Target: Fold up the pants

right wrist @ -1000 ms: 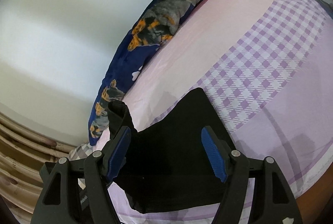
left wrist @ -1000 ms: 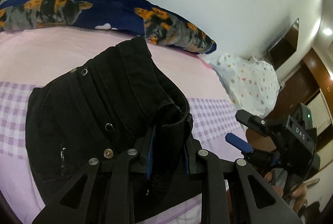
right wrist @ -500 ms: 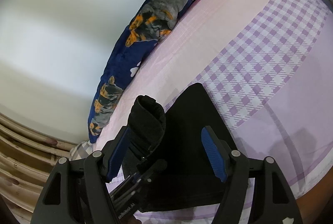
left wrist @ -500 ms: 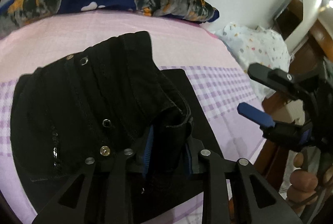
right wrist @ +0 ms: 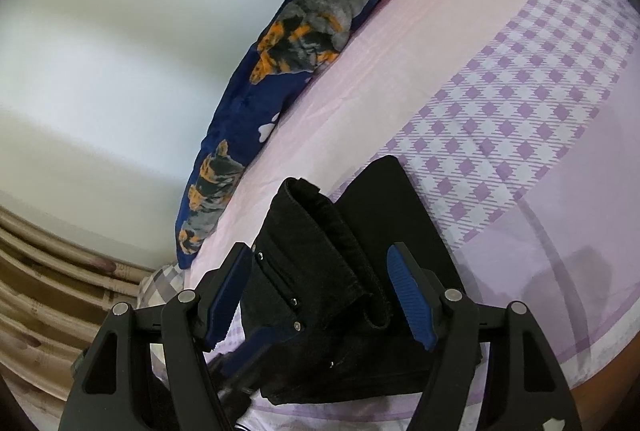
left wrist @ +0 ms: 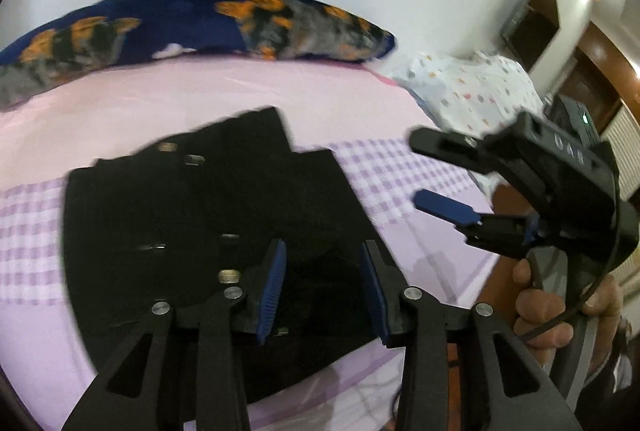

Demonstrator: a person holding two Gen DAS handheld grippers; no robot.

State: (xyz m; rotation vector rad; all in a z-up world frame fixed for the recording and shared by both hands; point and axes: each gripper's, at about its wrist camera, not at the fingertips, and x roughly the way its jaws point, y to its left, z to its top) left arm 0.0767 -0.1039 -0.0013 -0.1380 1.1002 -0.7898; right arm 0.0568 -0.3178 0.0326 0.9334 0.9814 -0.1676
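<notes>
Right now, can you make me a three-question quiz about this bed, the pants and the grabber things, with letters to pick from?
1. Where do the black pants lie?
A. on the bed sheet
B. on the floor
C. on a chair

2. What colour are the pads inside the left gripper?
A. red
B. blue
C. yellow

3. How do the jaws of the right gripper stand?
A. shut tight on the long pillow
B. open, with pants fabric between them
C. shut with nothing between them

Answers:
1 A, the pants rest on the pink and purple checked bed sheet.
2 B, both ribbed pads are blue.
3 B, the pads stand apart from the folded cloth.
</notes>
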